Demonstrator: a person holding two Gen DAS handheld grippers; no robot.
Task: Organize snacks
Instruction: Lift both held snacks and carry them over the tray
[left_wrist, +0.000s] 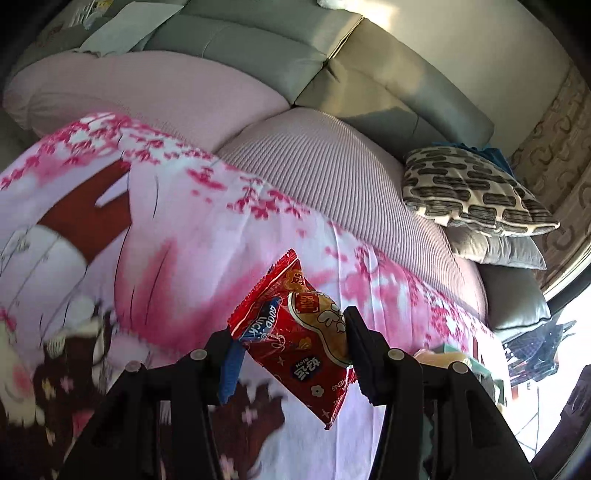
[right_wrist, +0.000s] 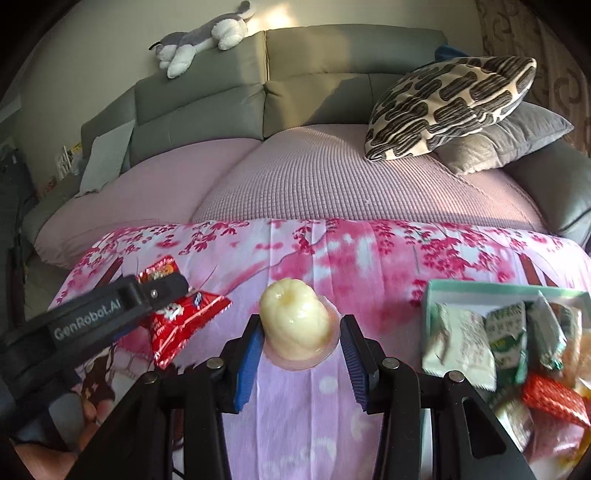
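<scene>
Pink blossom-print cloth (right_wrist: 303, 251) covers the table in front of the sofa (right_wrist: 332, 77). At its right end sits the teal box (right_wrist: 480, 288), already crowded with packets. The left gripper (left_wrist: 291, 343) is clamped across a red snack packet (left_wrist: 295, 332), lifted clear of the cloth; it looks light, crinkly and slippery, best pinched mid-body. The right gripper (right_wrist: 301, 332) straddles a pale jelly cup (right_wrist: 295, 325), jaws apart, left pad touching; the cup seems soft, so take its sides gently.
</scene>
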